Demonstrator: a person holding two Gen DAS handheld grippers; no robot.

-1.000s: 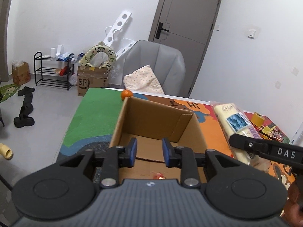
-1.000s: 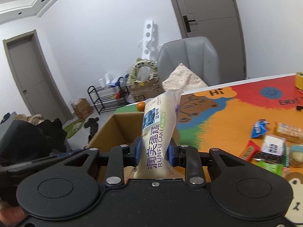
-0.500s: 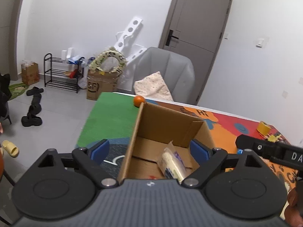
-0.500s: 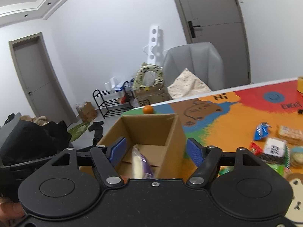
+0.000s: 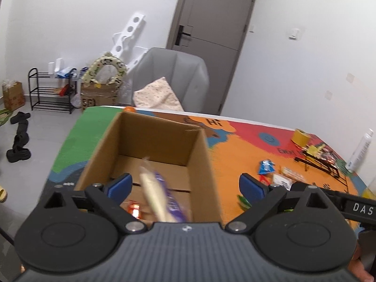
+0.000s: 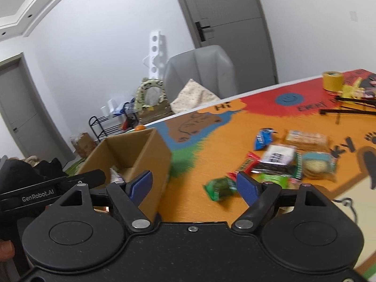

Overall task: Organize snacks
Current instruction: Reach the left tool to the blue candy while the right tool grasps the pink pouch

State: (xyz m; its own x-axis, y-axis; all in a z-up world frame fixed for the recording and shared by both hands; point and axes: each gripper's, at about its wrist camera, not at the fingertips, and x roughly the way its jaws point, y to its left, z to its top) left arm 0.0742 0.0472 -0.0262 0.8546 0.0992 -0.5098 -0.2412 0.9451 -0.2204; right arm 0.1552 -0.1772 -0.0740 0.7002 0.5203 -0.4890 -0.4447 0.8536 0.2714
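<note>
Cake pack (image 5: 159, 195) was lying in the box (image 5: 204, 155), both the left gripper (image 5: 185, 185) and right gripper (image 6: 195, 185) were spreading their jaws with nothing between them, so next up looked like grabbing the green snack (image 6: 219, 188).

boxes: 1 cardboard box (image 5: 199, 164) | cake pkts in box: 1 (image 5: 159, 195) | tape rolls: 1 (image 6: 332, 81) | oranges: 1 (image 5: 129, 109) | grippers: 2

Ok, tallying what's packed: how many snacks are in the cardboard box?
2: a long cake packet mid-box, a small red wrapper left of it. Others may hide nearer the camera.
</note>
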